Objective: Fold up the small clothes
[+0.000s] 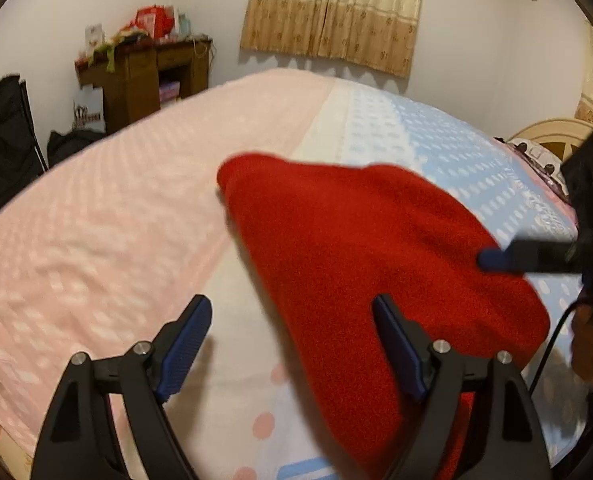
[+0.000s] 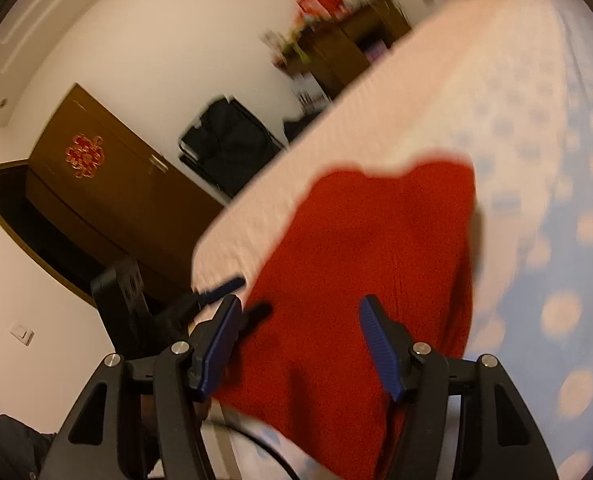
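Note:
A red knitted garment (image 1: pixel 360 248) lies folded on the bed; it also shows in the right wrist view (image 2: pixel 360 264). My left gripper (image 1: pixel 292 320) is open and empty, its right finger over the garment's near left part. My right gripper (image 2: pixel 300 320) is open and empty, just above the garment's near edge. In the left wrist view the right gripper's blue fingertip (image 1: pixel 492 259) reaches over the garment's right side. In the right wrist view the left gripper (image 2: pixel 220 292) shows at the left, beside the garment.
The bed has a pink blanket (image 1: pixel 116 208) on the left and a blue dotted sheet (image 1: pixel 448 152) on the right. A wooden desk (image 1: pixel 144 76), a black folding chair (image 1: pixel 0 140) and a brown wardrobe (image 2: pixel 104 184) stand beyond the bed.

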`<action>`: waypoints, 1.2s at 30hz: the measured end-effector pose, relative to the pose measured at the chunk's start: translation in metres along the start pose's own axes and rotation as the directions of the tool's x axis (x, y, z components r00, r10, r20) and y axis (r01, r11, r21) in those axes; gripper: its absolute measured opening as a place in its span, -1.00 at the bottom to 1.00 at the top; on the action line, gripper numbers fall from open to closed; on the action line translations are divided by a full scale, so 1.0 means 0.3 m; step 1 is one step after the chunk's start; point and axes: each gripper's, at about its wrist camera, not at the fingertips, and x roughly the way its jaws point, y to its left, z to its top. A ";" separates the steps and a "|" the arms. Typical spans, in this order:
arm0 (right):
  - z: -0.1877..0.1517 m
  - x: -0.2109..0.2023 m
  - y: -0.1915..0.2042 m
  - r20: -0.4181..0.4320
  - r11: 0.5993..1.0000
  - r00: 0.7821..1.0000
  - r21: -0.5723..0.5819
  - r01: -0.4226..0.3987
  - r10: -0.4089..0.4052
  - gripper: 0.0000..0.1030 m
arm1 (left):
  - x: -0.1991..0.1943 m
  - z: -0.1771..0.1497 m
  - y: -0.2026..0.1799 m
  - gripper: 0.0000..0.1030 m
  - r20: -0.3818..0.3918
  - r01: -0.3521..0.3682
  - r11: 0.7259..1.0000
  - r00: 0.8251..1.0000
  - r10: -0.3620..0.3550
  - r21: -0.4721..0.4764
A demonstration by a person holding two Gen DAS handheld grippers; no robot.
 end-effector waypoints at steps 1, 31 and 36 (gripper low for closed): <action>-0.034 0.020 -0.032 -0.010 0.999 0.999 0.015 0.039 -0.039 0.22 | 0.004 -0.006 0.006 0.76 -0.003 0.002 1.000 1.000 -0.002 -0.010; -0.257 -0.402 0.387 0.430 0.805 0.753 -0.094 0.586 -0.498 0.35 | -0.416 -0.010 -0.110 1.00 0.232 -0.058 0.996 0.972 0.041 0.068; -0.278 -0.405 0.426 0.441 0.788 0.744 -0.120 0.604 -0.503 0.37 | -0.444 -0.019 -0.122 1.00 0.250 -0.053 0.996 0.968 0.033 0.072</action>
